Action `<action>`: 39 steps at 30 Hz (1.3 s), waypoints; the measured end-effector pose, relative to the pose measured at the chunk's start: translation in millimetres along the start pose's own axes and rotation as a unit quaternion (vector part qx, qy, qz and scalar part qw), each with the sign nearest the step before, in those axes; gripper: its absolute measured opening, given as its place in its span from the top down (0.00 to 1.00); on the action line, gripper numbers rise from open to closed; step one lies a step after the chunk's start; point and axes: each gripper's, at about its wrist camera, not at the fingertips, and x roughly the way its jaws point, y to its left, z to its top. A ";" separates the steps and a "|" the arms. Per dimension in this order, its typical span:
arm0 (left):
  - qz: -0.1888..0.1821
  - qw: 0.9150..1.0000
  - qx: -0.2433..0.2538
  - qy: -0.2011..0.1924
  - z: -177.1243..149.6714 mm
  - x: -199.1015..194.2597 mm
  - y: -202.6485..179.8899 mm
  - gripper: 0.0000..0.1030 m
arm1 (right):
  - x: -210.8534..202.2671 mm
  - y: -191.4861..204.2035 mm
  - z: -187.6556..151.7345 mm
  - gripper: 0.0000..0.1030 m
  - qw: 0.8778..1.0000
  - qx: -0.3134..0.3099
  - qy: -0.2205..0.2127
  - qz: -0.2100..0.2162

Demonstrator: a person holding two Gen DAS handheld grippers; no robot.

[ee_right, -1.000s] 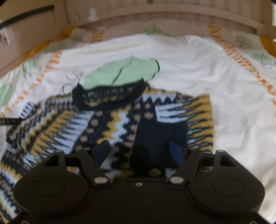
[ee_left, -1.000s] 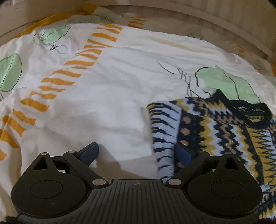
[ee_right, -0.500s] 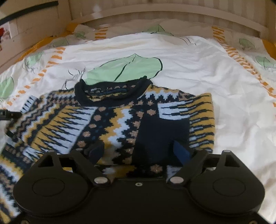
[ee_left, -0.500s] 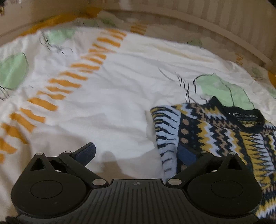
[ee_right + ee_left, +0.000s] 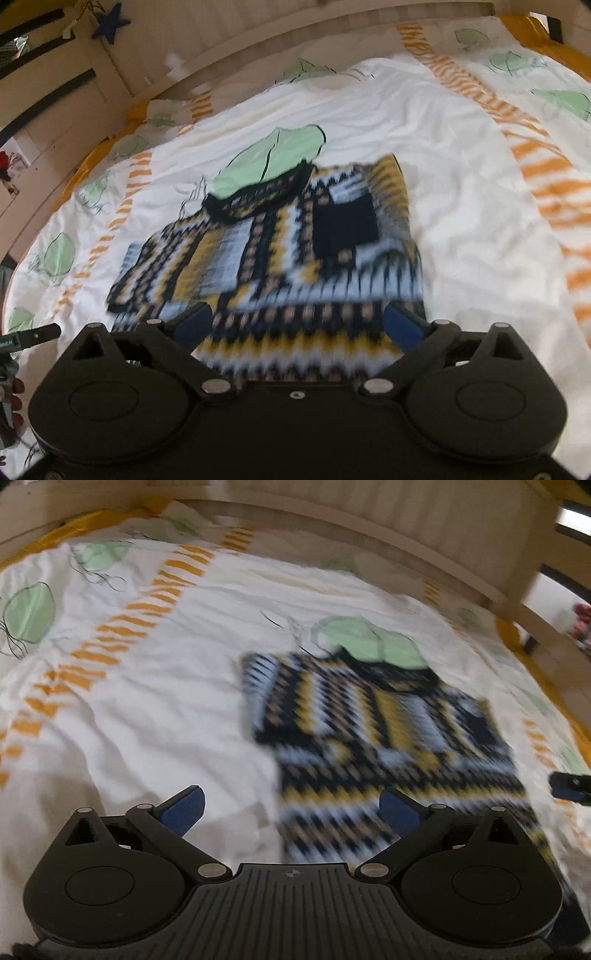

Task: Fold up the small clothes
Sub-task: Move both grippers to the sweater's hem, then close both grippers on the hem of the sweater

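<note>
We have both sleeves of the knitted sweater (image 5: 280,258) folded in; it lies flat on the soft, wrinkled bed cover (image 5: 155,716), ahead of our right gripper (image 5: 297,326), whose jaws have just been opening, nothing between them. Our left gripper (image 5: 291,808) is wide open too. We judge the bottom fold is left.

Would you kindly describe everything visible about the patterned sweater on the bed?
The sweater is a small knit in navy, mustard, white and pale blue zigzag bands, with a dark ribbed collar. It lies flat on the leaf-print bedsheet, collar away from the cameras, both sleeves folded in over the body. Nothing grips it, and motion blur hides finer detail.
</note>
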 end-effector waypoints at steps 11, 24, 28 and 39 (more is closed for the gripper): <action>-0.058 0.995 0.047 0.064 -75.5 -36.2 -48.5 0.01 | -64.6 14.3 -60.3 0.01 0.999 0.030 0.040 -0.002; -0.050 0.992 0.061 0.101 -111.0 -37.4 -62.6 0.01 | -76.8 25.6 -97.2 0.01 0.994 0.037 0.104 -0.009; -0.054 0.992 0.058 0.101 -109.2 -37.5 -63.0 0.01 | -71.1 27.3 -100.2 0.00 0.991 0.033 0.128 -0.005; -0.074 0.991 0.017 0.110 -92.9 -36.4 -54.2 0.01 | -98.3 31.7 -88.8 0.01 0.992 0.041 0.122 -0.016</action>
